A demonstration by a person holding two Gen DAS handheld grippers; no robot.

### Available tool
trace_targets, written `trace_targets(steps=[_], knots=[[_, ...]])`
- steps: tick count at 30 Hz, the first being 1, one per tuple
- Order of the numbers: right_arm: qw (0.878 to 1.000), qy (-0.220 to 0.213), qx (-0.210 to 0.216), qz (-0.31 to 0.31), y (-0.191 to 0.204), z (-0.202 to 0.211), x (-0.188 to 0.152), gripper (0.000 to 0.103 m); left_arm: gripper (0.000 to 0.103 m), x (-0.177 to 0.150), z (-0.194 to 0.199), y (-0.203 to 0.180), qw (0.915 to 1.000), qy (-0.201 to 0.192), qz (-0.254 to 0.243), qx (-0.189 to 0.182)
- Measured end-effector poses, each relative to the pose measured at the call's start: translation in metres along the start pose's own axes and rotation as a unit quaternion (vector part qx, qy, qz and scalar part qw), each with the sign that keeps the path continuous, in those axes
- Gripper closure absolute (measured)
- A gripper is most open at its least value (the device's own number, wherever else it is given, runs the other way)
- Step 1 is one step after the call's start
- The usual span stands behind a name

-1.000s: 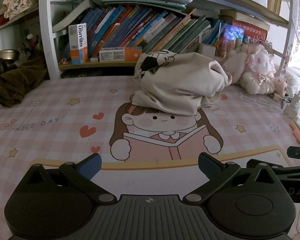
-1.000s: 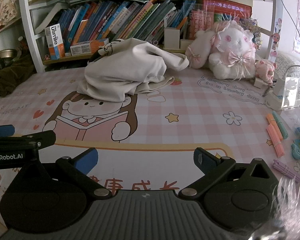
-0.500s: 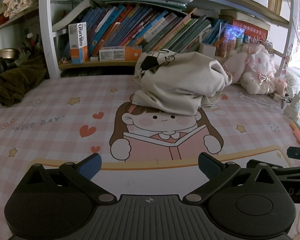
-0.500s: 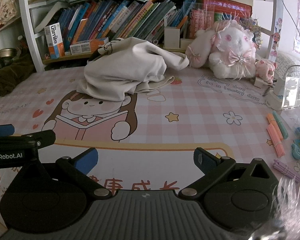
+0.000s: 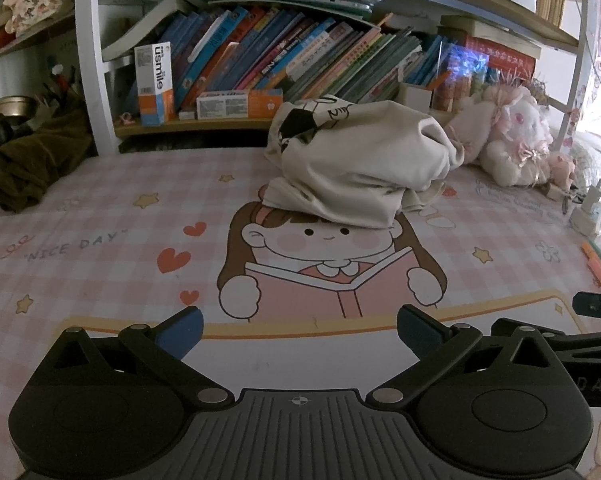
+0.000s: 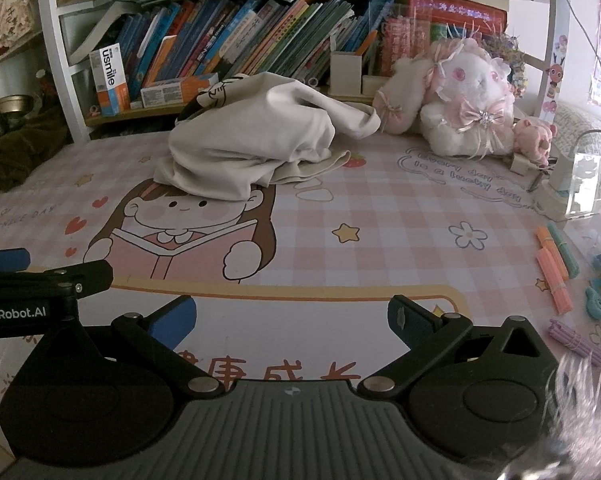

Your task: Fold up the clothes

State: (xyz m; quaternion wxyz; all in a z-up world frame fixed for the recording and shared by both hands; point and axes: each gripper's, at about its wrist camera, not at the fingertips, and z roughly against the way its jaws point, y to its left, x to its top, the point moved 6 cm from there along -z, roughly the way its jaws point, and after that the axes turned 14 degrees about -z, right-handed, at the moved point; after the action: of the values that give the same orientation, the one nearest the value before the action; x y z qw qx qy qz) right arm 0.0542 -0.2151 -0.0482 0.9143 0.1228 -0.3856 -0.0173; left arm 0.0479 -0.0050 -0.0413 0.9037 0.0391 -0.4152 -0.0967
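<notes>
A cream garment lies crumpled in a heap at the back of the pink cartoon mat, with a black printed patch near its top. In the right wrist view the same garment sits left of centre. My left gripper is open near the front edge, well short of the heap, nothing between its blue-tipped fingers. My right gripper is also open and empty, beside the left one. Part of the left gripper's body shows at the left of the right wrist view.
A bookshelf full of books runs behind the mat. A pink plush rabbit sits at the back right. A charger and cable, coloured sticks and small items lie along the right edge. Dark cloth lies at the left.
</notes>
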Motion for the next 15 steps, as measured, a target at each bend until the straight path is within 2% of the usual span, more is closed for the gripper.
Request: trace_targets(steps=[15], knots=[[1.000, 0.004, 0.002, -0.002, -0.0005, -0.0024, -0.0005, 0.000, 0.000, -0.0016, -0.0002, -0.0008, 1.0000, 0.003, 0.000, 0.000]])
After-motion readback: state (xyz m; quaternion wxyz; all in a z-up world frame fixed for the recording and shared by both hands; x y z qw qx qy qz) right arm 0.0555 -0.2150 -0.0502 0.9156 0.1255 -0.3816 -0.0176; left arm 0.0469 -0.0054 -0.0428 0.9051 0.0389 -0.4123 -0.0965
